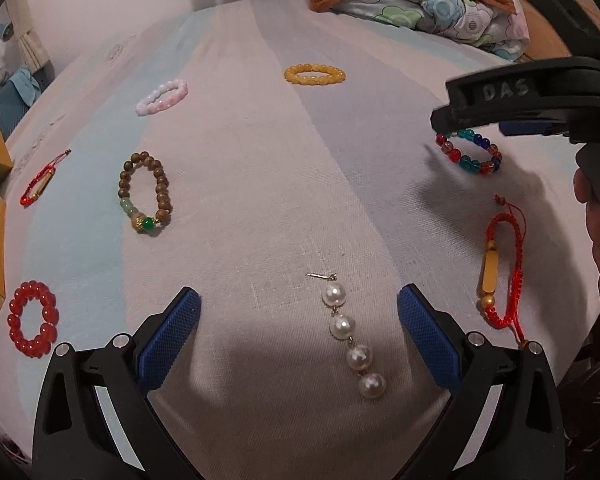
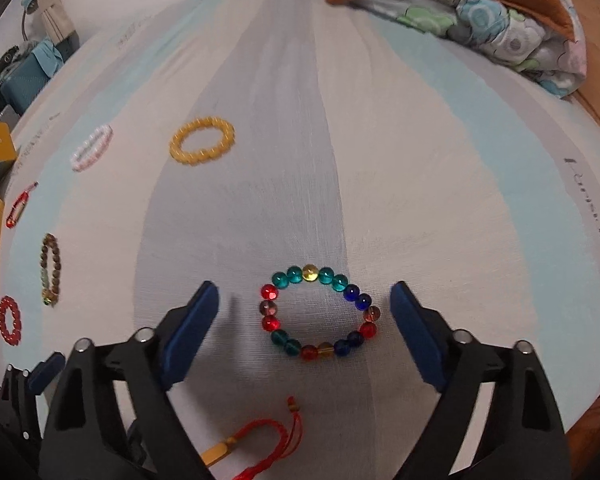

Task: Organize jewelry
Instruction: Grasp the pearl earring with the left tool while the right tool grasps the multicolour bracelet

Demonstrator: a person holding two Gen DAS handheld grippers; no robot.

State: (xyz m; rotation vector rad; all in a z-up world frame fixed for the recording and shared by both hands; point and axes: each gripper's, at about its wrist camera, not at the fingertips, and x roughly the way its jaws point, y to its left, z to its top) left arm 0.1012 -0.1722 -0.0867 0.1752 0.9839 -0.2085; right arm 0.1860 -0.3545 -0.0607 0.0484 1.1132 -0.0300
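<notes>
Left gripper point(image 1: 298, 312) spread over pearl earring point(image 1: 350, 332), right gripper point(image 2: 304, 312) spread around multicoloured bracelet point(image 2: 320, 312), untouched.

Both grippers are black plastic with silver screw heads. The left gripper point(image 1: 299, 308) has textured blue finger pads point(image 1: 172, 338). The right gripper point(image 2: 305, 312) has raised letters on its side.

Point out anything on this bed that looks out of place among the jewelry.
The pearl earring stands out: a loose string of four pearls with a bare post, lying alone among closed bracelets such as the multicolour one. No matching earring shows. Nothing looks broken or tangled.
</notes>
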